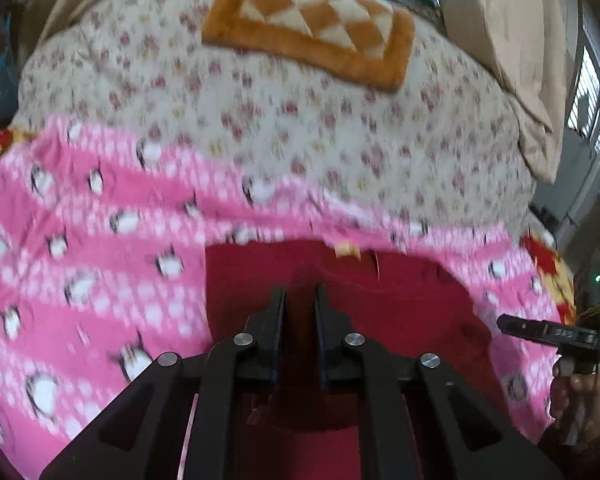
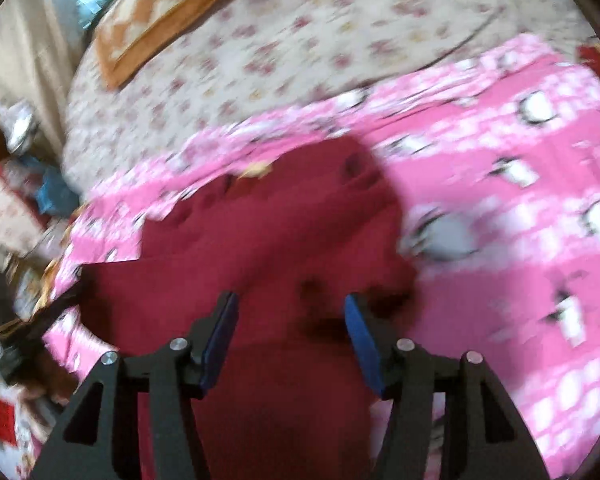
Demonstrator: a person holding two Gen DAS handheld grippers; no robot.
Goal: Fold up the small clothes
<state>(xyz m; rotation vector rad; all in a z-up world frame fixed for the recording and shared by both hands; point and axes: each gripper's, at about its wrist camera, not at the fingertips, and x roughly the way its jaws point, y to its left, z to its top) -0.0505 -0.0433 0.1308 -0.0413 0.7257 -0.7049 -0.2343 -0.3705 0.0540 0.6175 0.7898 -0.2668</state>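
The dark red garment [image 1: 380, 304] lies on a pink blanket with penguins [image 1: 100, 240], which is spread over the near part of the bed. It is plain cloth, deep red, with soft wrinkles and a small yellowish label [image 1: 346, 250] at its far edge. In the left wrist view it looks like a broad, rounded patch. In the right wrist view the garment [image 2: 268, 240] stretches from the lower left up to a far corner at the upper right, so its long axis seems to run diagonally there; both pictures are blurred and its exact outline cannot be told.

The left tool [image 1: 300, 292] is over the near middle of the garment. A narrow gap shows between its two black fingers, with red cloth behind it; whether any cloth is pinched, the pictures do not show. The right tool [image 2: 290, 300] is above the garment with its blue pads [image 2: 220, 340] standing wide apart and nothing between them. In the left wrist view the right tool [image 1: 512, 325] shows at the right edge, held by a hand [image 1: 576, 396].

Behind the pink blanket lies a cream bedsheet with small red flowers [image 1: 300, 128]. On it, far back, rests an orange and cream checkered mat [image 1: 312, 20]. Beige curtains [image 1: 512, 40] hang at the right, beside a window with a grille [image 1: 596, 92].
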